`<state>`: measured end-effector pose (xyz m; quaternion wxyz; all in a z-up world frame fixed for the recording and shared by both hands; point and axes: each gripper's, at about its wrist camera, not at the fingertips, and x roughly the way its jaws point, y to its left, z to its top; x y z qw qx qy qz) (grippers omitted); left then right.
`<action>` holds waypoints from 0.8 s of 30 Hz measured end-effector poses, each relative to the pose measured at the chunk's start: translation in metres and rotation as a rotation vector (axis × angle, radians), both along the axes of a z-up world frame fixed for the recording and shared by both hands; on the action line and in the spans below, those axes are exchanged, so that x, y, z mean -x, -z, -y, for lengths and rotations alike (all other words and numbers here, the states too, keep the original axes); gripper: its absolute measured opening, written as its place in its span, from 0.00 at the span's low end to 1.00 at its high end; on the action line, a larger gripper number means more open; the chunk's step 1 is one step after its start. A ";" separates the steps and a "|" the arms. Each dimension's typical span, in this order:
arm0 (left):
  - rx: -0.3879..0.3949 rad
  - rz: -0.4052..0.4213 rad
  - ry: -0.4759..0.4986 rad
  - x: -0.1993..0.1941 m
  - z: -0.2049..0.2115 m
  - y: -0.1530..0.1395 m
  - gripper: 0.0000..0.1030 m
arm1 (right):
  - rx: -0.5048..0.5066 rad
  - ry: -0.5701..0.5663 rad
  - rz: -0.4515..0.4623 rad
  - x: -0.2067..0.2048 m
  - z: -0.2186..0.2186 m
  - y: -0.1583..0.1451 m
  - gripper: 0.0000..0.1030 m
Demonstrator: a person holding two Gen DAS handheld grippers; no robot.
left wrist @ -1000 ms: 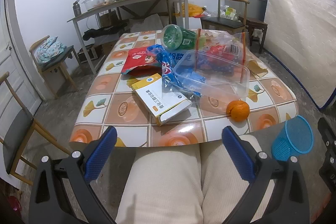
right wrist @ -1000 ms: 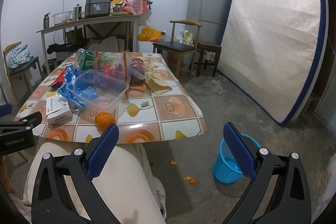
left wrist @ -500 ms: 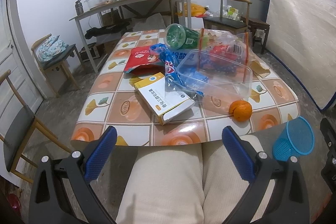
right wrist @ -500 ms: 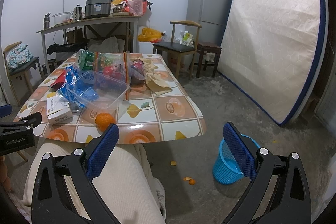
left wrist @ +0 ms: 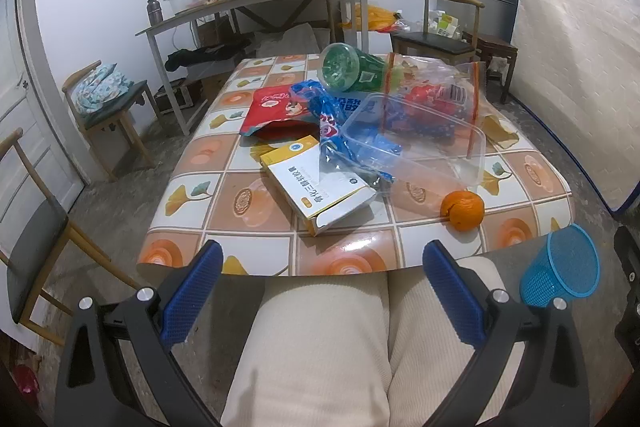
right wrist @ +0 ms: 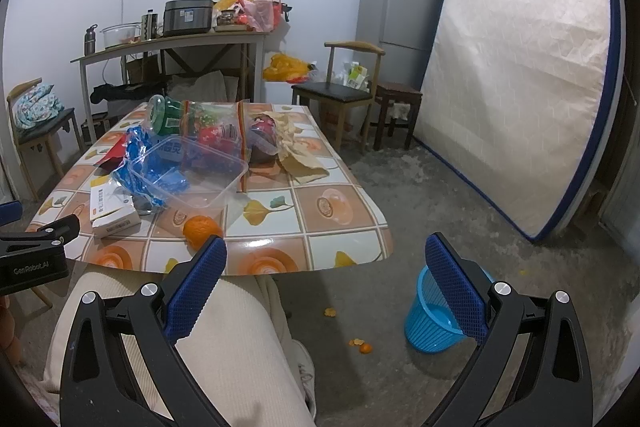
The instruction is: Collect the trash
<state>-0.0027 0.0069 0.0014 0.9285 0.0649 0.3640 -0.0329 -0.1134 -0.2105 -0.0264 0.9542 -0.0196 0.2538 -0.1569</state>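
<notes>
Holding both grippers, left gripper and right gripper, wide open and empty, I judge the yellow-white carton on the table light, crushable, best pinched across its open end.

Trash crowds my worktop's middle, its near edge stays open before the box and orange.

"GenRobot.AI" is printed on the left gripper; the box lettering is unreadable
</notes>
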 end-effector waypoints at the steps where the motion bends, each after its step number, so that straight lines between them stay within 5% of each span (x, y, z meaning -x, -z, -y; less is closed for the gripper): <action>1: 0.000 0.000 -0.001 0.000 0.000 0.000 0.95 | 0.000 0.000 0.000 0.000 0.000 -0.001 0.93; 24: 0.007 -0.014 -0.022 -0.001 -0.007 0.003 0.95 | 0.004 -0.003 0.000 0.000 -0.005 -0.002 0.93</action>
